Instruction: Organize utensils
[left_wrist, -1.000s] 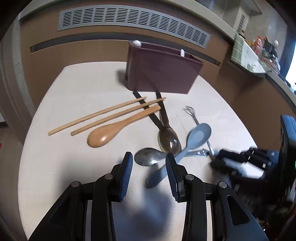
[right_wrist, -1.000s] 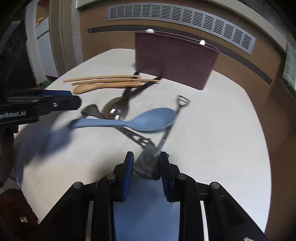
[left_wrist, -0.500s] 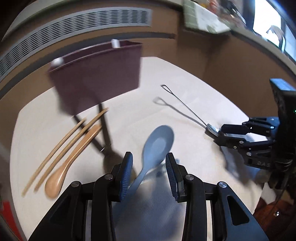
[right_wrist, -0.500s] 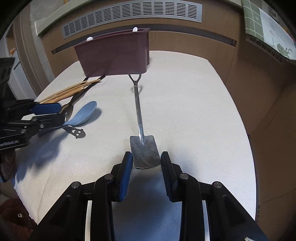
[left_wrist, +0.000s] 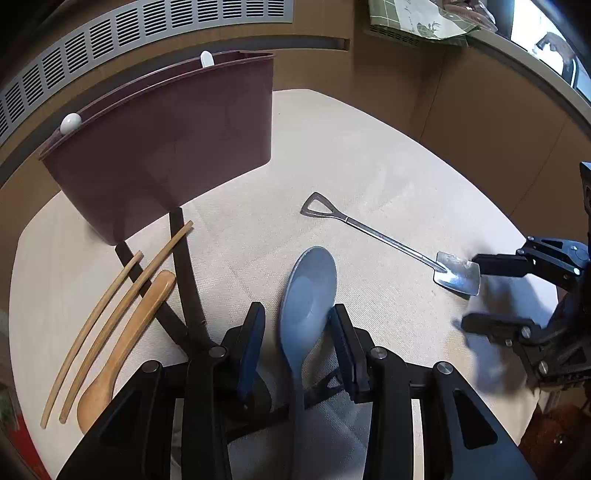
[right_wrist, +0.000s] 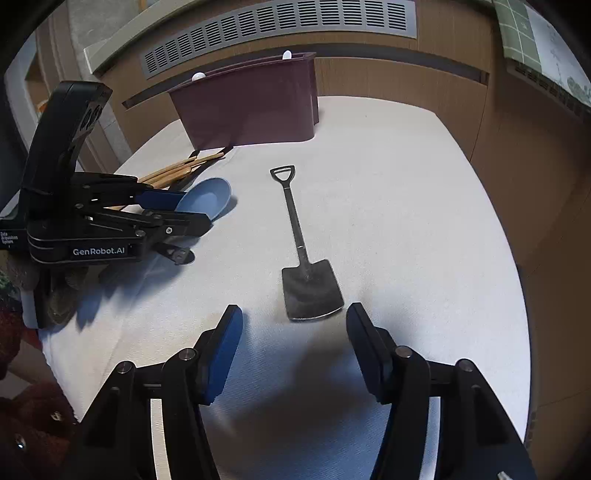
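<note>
Table (right_wrist: 406, 184) with a white cloth carries everything. Maroon utensil holder (left_wrist: 166, 147) stands at the far edge, two white handle tips poking above its rim. Left hand-held gripper (left_wrist: 297, 339) has the blue spoon (left_wrist: 308, 288) between its fingers, bowl pointing forward past the tips toward the holder, handle running back under the camera; looks like it's clamped on the neck, contact itself not clearly visible. Right hand-held gripper (right_wrist: 293, 339) is released, jaws wide apart, hovering just behind the blade of the metal shovel-shaped spoon (right_wrist: 303, 258), not touching it. That spoon lies flat on the cloth, triangular handle loop pointing at the holder, well apart from the blue spoon. Left of the left gripper: wooden spoon (left_wrist: 122, 350) and two wooden chopsticks (left_wrist: 110, 321) side by side, crossed over two dark handles (left_wrist: 184, 266) whose far ends reach the foot of the holder.
</note>
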